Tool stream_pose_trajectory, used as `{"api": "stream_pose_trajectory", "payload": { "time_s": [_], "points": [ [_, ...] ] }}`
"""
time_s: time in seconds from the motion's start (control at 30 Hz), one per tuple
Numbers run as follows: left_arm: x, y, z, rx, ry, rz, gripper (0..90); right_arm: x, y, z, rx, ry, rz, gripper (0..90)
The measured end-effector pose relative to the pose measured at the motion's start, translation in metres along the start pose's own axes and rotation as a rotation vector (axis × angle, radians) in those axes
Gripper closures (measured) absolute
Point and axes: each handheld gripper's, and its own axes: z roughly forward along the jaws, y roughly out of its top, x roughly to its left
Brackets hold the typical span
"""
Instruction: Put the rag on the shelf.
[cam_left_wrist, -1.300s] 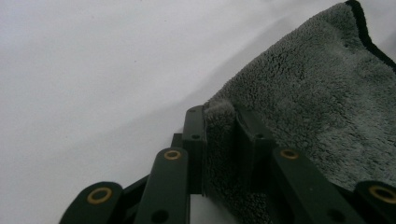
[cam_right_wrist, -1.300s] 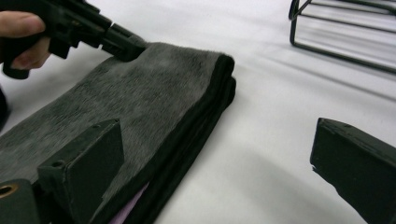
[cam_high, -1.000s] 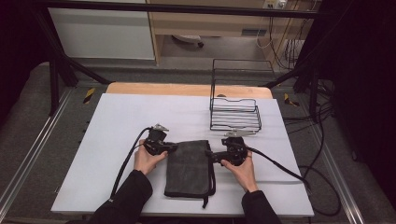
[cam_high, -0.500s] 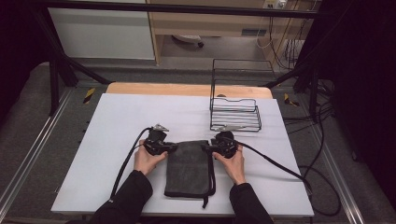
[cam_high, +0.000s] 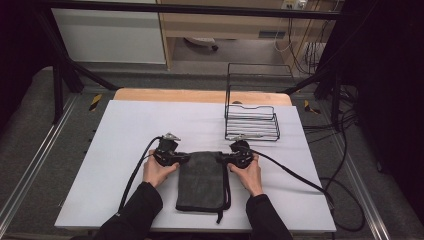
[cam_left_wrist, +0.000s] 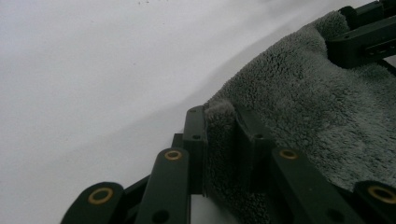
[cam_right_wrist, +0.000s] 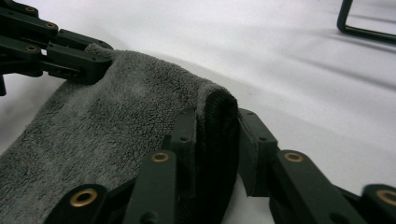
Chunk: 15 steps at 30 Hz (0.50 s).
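A dark grey fleecy towel (cam_high: 202, 182) lies folded on the white table (cam_high: 125, 125), with a dark cord along its right edge. My left gripper (cam_high: 186, 159) is shut on the towel's far left corner; in the left gripper view the corner (cam_left_wrist: 219, 112) stands pinched between the jaws of that gripper (cam_left_wrist: 220, 128). My right gripper (cam_high: 223, 159) has just been closing on the far right corner. In the right gripper view that gripper (cam_right_wrist: 217, 137) has the thick folded edge (cam_right_wrist: 215, 105) filling the gap between its jaws, and the pads press on it. A hand holds each gripper.
A black wire basket (cam_high: 251, 122) with a tall back frame stands at the far right of the table, just beyond the right gripper; its wire (cam_right_wrist: 364, 29) also shows in the right gripper view. Cables trail from both grippers across the table. A wooden strip (cam_high: 200, 95) runs along the far edge.
The right hand has moved in toward the towel's far right corner, and its jaws have closed on that corner. The left hand and the towel have stayed put.
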Motion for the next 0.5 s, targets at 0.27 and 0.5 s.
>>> {"api": "stream_pose_trajectory", "payload": {
  "time_s": [0.27, 0.5],
  "points": [
    [0.001, 0.001, -0.002, -0.004, -0.012, -0.020, 78.7, 0.000, 0.002, -0.002, 0.004, 0.012, 0.015, 77.9],
    [0.001, 0.003, -0.012, -0.032, -0.034, -0.027, 80.0, 0.001, 0.003, -0.008, -0.010, 0.020, 0.003, 79.7]
  ]
}}
